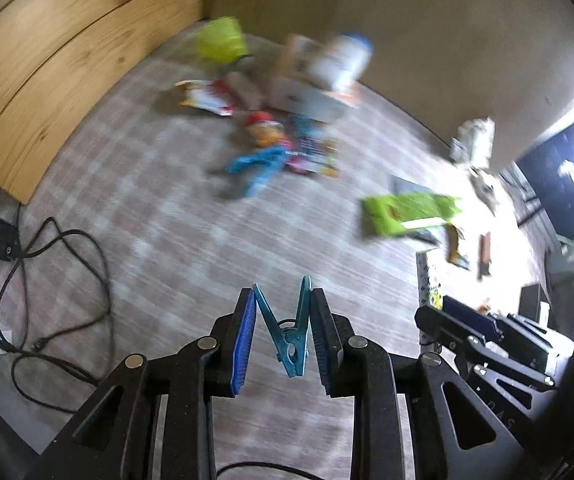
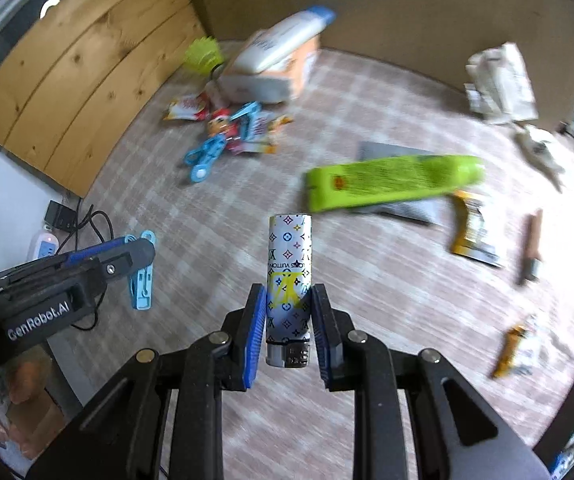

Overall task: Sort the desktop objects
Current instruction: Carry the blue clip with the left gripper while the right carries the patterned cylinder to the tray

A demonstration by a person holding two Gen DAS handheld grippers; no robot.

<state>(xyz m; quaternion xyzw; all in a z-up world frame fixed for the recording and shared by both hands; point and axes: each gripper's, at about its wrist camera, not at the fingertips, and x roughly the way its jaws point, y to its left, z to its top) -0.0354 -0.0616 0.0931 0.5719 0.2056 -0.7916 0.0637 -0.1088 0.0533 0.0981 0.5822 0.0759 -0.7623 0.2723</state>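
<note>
— What did your grippers hold?
— Your left gripper (image 1: 283, 322) clamped a blue clothespin (image 1: 289, 336); your right gripper (image 2: 289, 320) pinched the patterned lighter (image 2: 289, 276) above the checked surface (image 2: 215, 232).
— Any containers?
— An orange-and-white box (image 2: 275, 76) carried a white bottle (image 2: 283, 42).

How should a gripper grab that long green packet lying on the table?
Judging by its pose, the green packet lies flat and long across the checked tablecloth, resting partly on a grey booklet. Probably best to come from above and pinch across its narrow width near the middle, one finger on each long edge, so it stays balanced.
</note>
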